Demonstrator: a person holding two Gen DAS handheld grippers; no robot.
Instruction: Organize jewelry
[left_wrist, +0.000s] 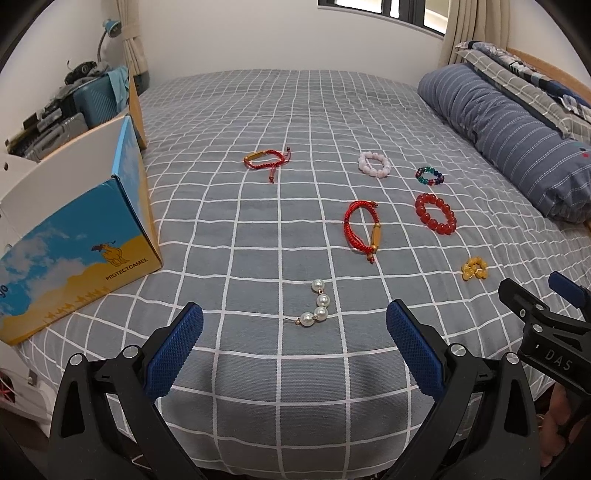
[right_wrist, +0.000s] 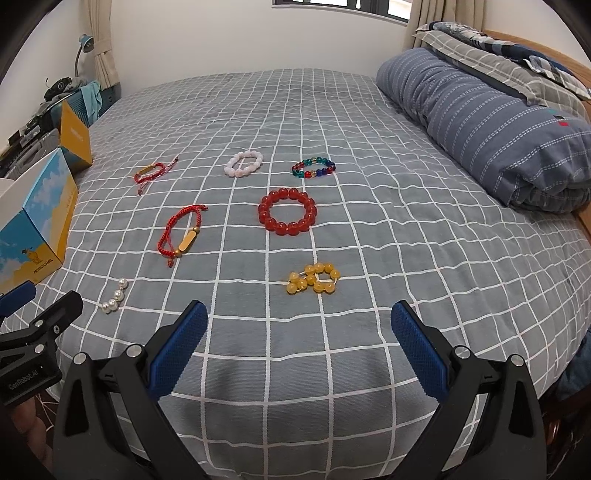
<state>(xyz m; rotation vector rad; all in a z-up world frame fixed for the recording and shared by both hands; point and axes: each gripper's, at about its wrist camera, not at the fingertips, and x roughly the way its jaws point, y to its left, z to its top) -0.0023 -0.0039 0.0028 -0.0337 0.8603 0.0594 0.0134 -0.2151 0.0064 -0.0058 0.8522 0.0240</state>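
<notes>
Seven pieces of jewelry lay spread apart on the checked bed (left_wrist: 258, 229): a pearl strand (left_wrist: 316, 304) nearest the left claw (left_wrist: 294, 343), a yellow bead bracelet (right_wrist: 314, 278) nearest the right claw (right_wrist: 299, 345), two red cord bracelets (left_wrist: 361, 229) (left_wrist: 266, 159), a red bead bracelet (right_wrist: 287, 212), a pink bead bracelet (right_wrist: 244, 163) and a multicolored bead bracelet (right_wrist: 313, 167). Both claws were spread wide, holding nothing, above the bed's near edge. An open blue-and-yellow box (left_wrist: 85, 254) stood on the bed at left; a rolled striped quilt (right_wrist: 487, 122) lay at right.
</notes>
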